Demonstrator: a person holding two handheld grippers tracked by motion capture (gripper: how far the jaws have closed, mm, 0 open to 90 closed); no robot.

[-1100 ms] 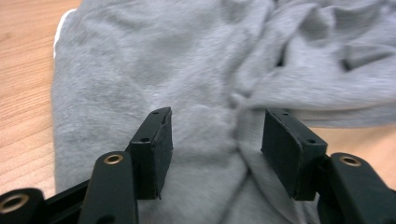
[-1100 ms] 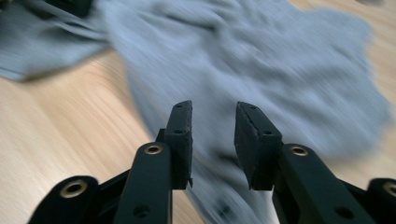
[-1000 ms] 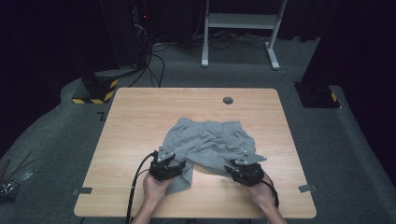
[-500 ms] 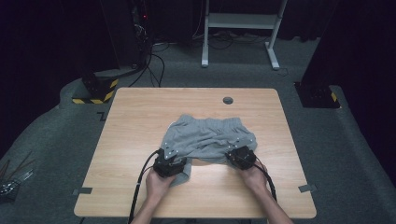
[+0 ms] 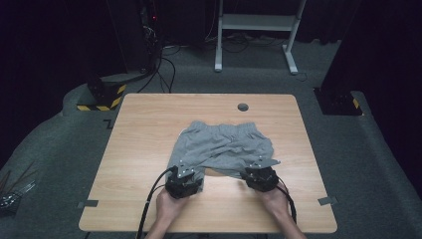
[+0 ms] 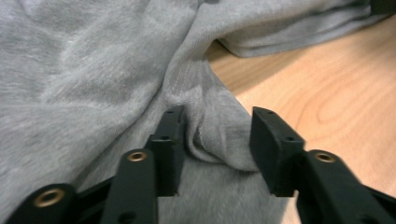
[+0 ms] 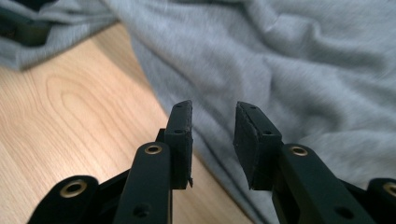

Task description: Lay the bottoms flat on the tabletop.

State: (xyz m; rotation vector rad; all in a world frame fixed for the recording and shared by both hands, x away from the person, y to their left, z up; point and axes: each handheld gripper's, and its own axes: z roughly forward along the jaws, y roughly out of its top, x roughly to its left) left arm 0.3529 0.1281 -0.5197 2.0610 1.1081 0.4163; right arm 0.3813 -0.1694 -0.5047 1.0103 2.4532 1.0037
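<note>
A pair of grey shorts [image 5: 221, 147] lies spread on the wooden table [image 5: 149, 134], waistband away from me and legs toward me. My left gripper [image 5: 186, 172] is at the near left leg. In the left gripper view its jaws [image 6: 217, 126] have just been closing, with a raised fold of the shorts [image 6: 93, 70] between them but not pinched. My right gripper [image 5: 259, 172] is at the near right leg. Its jaws [image 7: 212, 116] have just been opening and stand apart over the edge of the shorts [image 7: 303, 60], holding nothing.
A round cable hole [image 5: 243, 107] sits near the table's far edge. Tape strips [image 5: 87, 204] mark the near corners. On the floor beyond stand a white desk frame [image 5: 254, 22], cables, and black blocks with yellow-black stripes [image 5: 102, 97].
The bunched shorts now lie flatter and wider. The right gripper went forward onto the cloth and has come back toward me. The left gripper has barely moved.
</note>
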